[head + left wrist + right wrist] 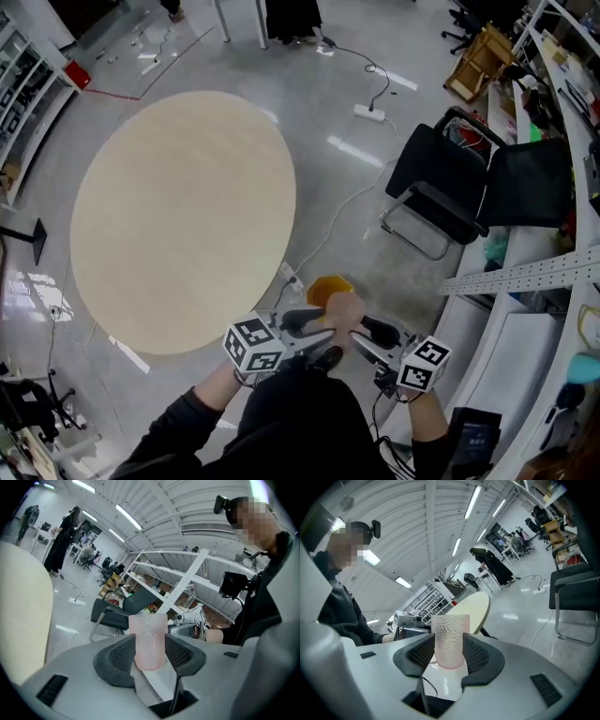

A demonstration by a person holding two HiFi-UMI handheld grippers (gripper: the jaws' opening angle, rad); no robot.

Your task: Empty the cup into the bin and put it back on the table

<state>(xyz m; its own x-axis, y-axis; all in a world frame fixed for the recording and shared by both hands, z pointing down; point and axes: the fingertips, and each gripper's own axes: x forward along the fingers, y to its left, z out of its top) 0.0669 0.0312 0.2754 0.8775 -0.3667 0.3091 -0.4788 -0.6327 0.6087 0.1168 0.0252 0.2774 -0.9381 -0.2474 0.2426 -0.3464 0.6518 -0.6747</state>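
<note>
A pink, dimpled translucent cup (345, 311) hangs upright in front of the person's body, held from both sides at once. My left gripper (322, 325) is shut on it from the left and my right gripper (362, 336) from the right. In the left gripper view the cup (150, 639) stands between the dark ribbed pads (123, 656) of the left gripper (150, 652). The right gripper view shows the cup (450, 639) clamped in the same way by the right gripper (450, 652). An orange bin (327, 287) on the floor shows just beyond the cup. I cannot see inside the cup.
A round beige table (178, 216) fills the left of the head view. A black chair (441, 187) stands to the right, with white shelving (525, 277) behind it. A power strip (369, 113) and a white cable lie on the grey floor.
</note>
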